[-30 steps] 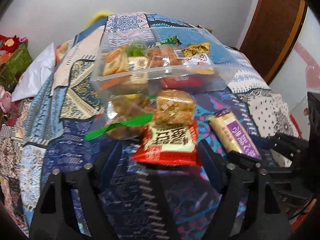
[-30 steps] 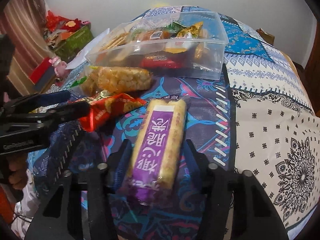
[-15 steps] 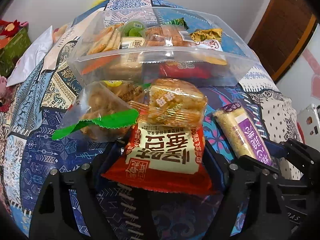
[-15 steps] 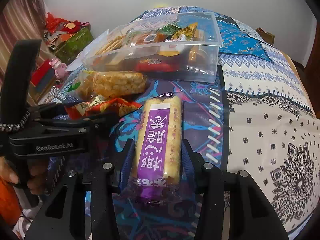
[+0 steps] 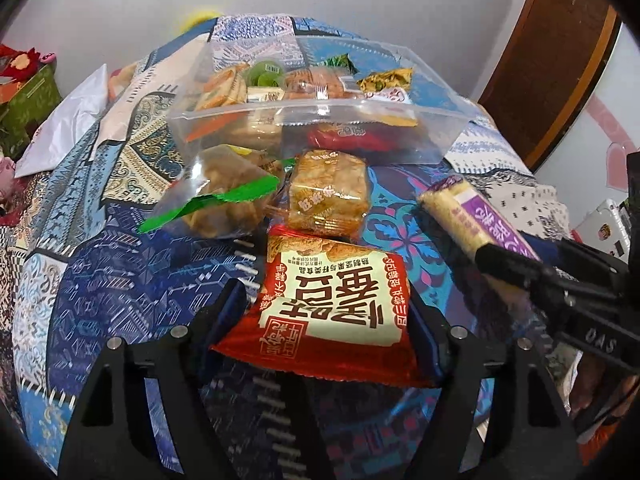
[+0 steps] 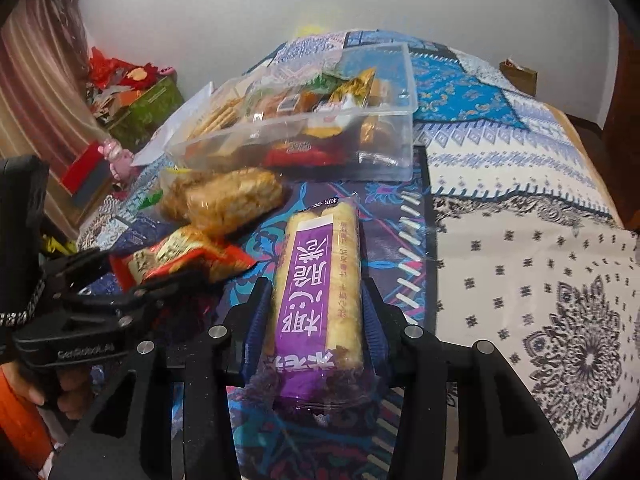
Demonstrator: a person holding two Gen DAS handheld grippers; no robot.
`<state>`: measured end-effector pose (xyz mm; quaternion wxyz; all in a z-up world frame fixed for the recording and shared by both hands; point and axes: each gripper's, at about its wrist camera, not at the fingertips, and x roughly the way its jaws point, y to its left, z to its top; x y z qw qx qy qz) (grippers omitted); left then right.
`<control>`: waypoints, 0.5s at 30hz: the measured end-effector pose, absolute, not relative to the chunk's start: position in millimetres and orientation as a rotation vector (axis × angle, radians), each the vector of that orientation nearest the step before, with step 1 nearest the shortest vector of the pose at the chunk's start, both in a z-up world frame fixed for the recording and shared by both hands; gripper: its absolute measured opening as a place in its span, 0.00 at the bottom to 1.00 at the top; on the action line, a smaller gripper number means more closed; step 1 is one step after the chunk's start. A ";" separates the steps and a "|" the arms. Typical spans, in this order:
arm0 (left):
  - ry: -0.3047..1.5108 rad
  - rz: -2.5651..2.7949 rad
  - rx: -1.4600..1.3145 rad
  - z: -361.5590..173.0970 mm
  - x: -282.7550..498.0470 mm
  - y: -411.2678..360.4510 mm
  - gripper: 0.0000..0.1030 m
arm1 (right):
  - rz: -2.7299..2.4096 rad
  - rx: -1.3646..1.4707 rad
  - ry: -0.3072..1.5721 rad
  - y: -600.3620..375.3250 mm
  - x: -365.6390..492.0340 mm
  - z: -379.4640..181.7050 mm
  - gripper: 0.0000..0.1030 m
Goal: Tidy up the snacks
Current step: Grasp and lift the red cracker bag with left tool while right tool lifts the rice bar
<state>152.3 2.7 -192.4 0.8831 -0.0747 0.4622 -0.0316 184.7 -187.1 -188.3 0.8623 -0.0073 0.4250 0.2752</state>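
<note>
Two tools (image 5: 332,312) (image 6: 316,316), each gripping a snack.

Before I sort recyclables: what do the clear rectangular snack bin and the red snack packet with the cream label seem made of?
The clear rectangular snack bin looks like rigid transparent plastic: snacks show through its glossy walls. The red snack packet with the cream label looks like thin printed plastic film, probably glossy: crimped, crinkled edges.
</note>
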 end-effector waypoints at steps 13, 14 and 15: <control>0.792 -0.036 -0.148 -129.0 122.3 10.8 0.72 | 0.583 -0.005 0.770 -188.5 175.3 -146.3 0.39; 0.778 -0.033 -0.150 -124.1 123.1 13.0 0.72 | 0.584 -0.005 0.761 -187.9 175.7 -143.3 0.39; 0.763 -0.027 -0.148 -119.7 124.6 15.1 0.72 | 0.585 -0.005 0.755 -187.5 176.3 -140.9 0.39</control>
